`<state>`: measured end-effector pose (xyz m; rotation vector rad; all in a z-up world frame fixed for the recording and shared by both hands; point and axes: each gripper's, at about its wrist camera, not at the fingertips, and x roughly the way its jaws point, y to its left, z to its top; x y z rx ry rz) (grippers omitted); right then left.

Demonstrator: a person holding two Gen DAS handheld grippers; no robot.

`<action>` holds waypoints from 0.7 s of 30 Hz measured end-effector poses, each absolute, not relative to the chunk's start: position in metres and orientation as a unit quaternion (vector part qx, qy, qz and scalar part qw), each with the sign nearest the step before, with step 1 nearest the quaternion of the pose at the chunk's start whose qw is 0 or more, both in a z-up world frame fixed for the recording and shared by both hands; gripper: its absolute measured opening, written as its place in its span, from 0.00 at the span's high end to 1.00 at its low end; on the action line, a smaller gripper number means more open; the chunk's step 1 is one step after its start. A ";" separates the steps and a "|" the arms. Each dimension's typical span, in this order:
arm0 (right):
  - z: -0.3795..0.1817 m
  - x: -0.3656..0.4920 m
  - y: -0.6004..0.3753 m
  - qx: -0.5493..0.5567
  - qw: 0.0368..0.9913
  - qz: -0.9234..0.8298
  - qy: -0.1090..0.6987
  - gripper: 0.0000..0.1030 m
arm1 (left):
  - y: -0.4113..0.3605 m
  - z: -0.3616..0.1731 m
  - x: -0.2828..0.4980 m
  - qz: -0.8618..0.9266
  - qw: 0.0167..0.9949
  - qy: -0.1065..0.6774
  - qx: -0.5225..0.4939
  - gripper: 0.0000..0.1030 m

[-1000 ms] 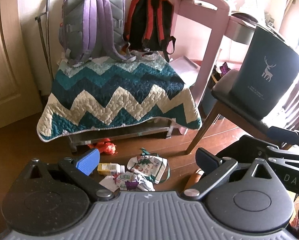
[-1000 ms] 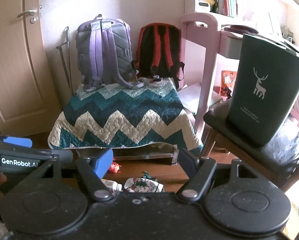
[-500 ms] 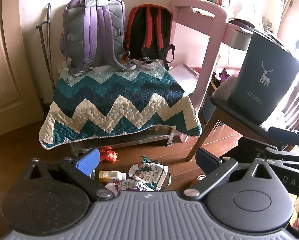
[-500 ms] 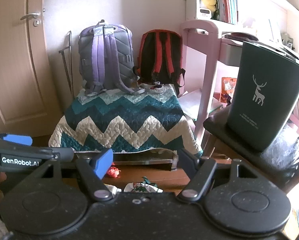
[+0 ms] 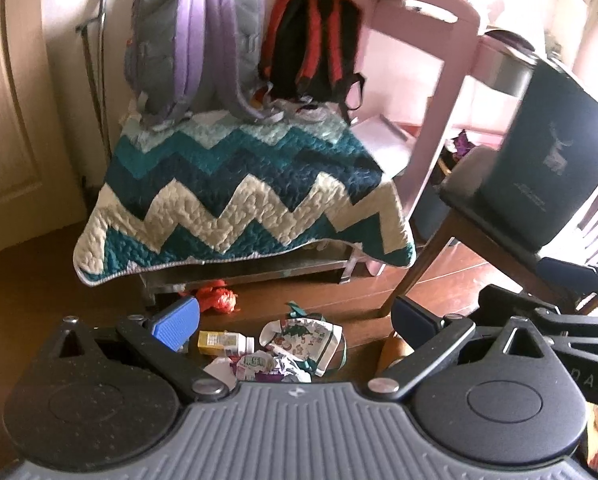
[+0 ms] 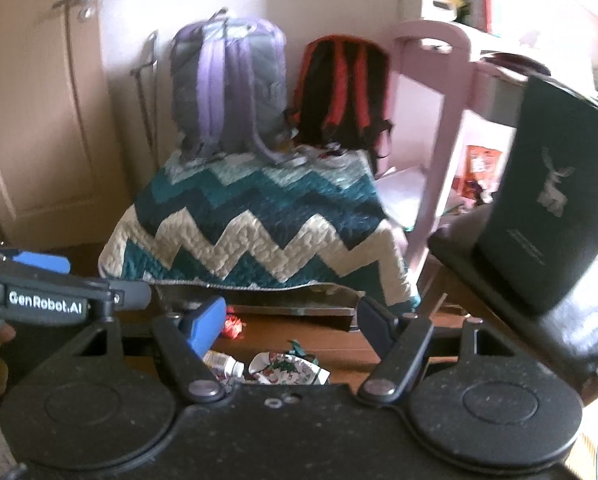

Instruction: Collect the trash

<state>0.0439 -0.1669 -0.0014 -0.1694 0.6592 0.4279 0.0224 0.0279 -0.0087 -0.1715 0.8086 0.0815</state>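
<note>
Trash lies on the wooden floor in front of a low bench: a small yellow-labelled bottle [image 5: 225,342], a crumpled printed paper bag [image 5: 305,340], a crumpled wrapper [image 5: 259,366] and a red-orange wrapper [image 5: 219,298]. My left gripper [image 5: 295,320] hangs open above the pile, nothing between its fingers. In the right wrist view the bottle [image 6: 223,364] and the paper bag [image 6: 289,370] show just past my right gripper [image 6: 289,320], which is open and empty too. A dark green bin with a deer print [image 5: 551,168] [image 6: 547,216] stands on a chair at the right.
The low bench is draped with a zigzag quilt [image 5: 239,196] and carries a purple backpack [image 5: 197,44] and a black-red backpack [image 5: 311,44]. A pink desk frame [image 5: 439,92] and the dark chair [image 5: 471,200] stand at the right. A door [image 6: 31,112] is at the left.
Both grippers have shifted a little, so the quilt and backpacks sit slightly lower and larger in view. The trash pile has not moved, and both grippers stay open.
</note>
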 end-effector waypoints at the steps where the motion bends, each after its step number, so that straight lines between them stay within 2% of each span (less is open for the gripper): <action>1: -0.005 0.053 -0.164 -0.088 0.918 0.213 0.323 0.30 | 0.033 -0.014 0.029 0.041 0.911 0.399 -0.091 0.00; 8: -0.049 0.133 -0.149 -0.061 0.893 0.234 0.380 0.30 | 0.087 -0.054 0.084 0.051 0.887 0.435 -0.148 0.00; 13: -0.100 0.196 -0.141 -0.055 0.873 0.238 0.423 0.30 | 0.130 -0.086 0.139 0.082 0.878 0.453 -0.129 0.00; 21: -0.191 0.266 -0.124 -0.019 0.827 0.213 0.520 0.30 | 0.163 -0.172 0.199 0.106 0.820 0.530 -0.189 0.00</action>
